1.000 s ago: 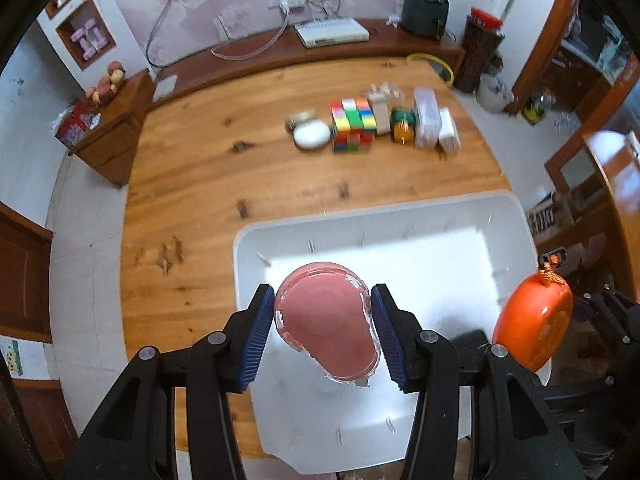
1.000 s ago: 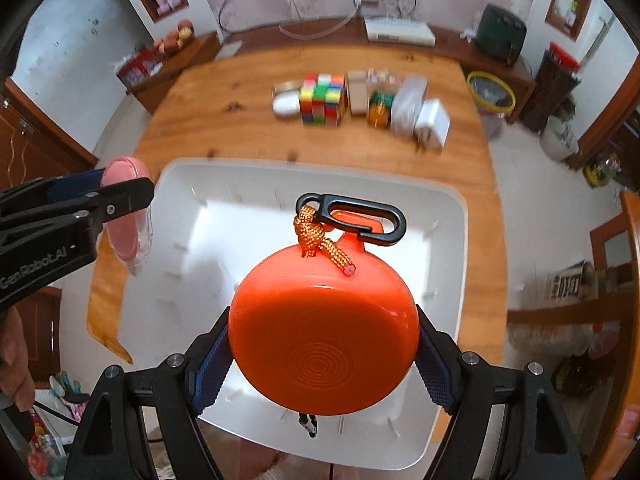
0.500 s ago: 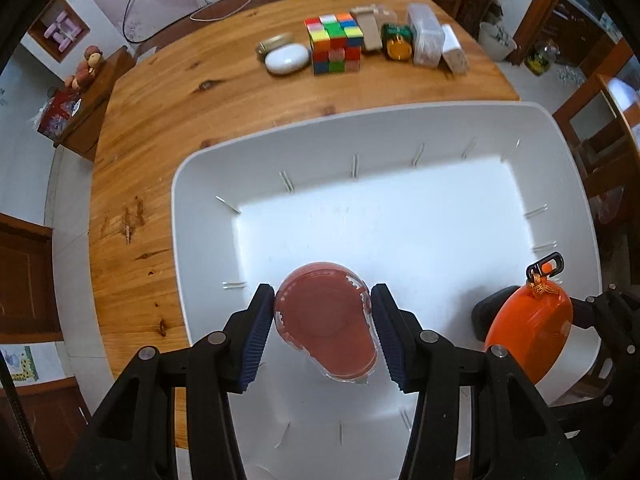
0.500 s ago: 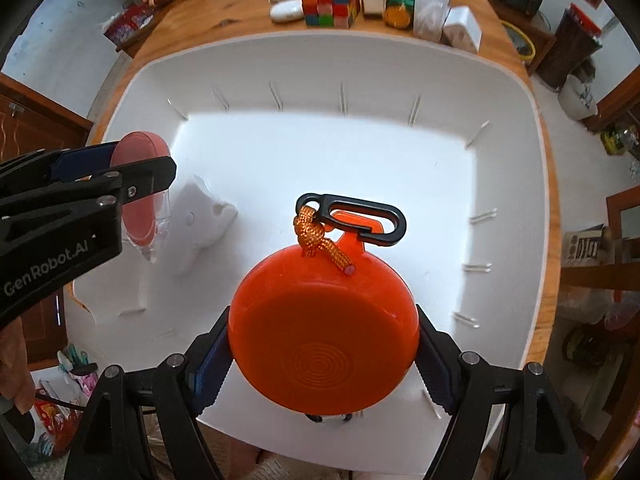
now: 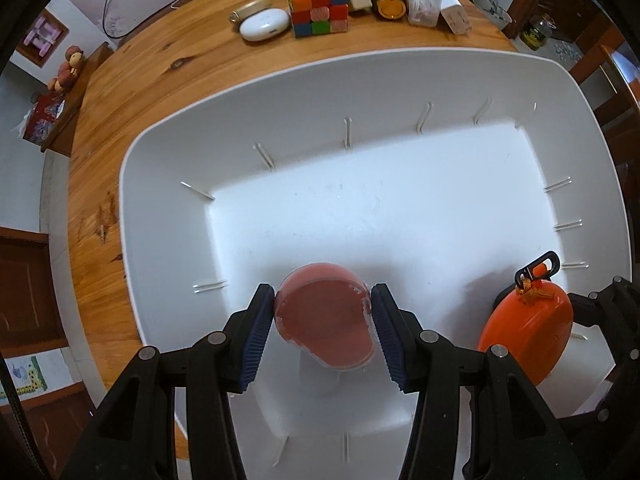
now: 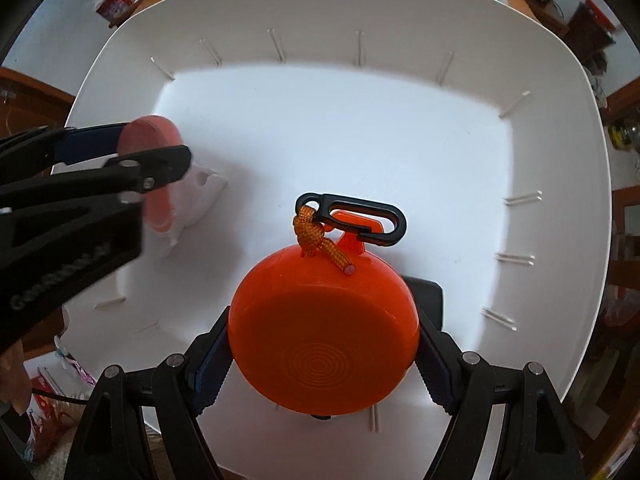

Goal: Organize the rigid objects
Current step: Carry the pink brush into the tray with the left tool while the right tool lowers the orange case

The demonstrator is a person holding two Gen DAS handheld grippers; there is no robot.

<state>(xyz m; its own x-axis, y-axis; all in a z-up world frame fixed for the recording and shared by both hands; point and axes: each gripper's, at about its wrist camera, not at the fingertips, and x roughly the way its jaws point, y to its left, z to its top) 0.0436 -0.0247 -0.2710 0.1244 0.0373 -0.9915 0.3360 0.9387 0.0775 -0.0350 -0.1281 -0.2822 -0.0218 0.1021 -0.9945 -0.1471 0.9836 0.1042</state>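
The left gripper (image 5: 323, 332) held a pink cup (image 5: 325, 322) tight between its blue pads (image 5: 256, 336). The right gripper (image 6: 323, 354) held an orange disc (image 6: 324, 336) the same way, one pad on each side. Both things hung low inside the white bin (image 5: 168, 216), the cup near 7 o'clock of the bin floor and the disc near 5 o'clock.

The cup looked like thin clear plastic with pink stuff inside. It was probably light and a bit bendy, so a hard squeeze could crack it. The sides were the best place to hold it, and that was where the pads sat. Its round top faced the left camera, so its long axis ran away from the camera, down toward the bin floor.

The disc looked hard, smooth and a little slippery. It was likely light too. Holding it across the round edge seemed right, because the flat faces gave nothing to pinch. Its black clip (image 6: 352, 218) and orange cord (image 6: 316, 236) pointed to 12 o'clock, away from the gripper.

A cube (image 5: 318, 8) and other small things sat on the table (image 5: 132, 92) past the bin at 12 o'clock.
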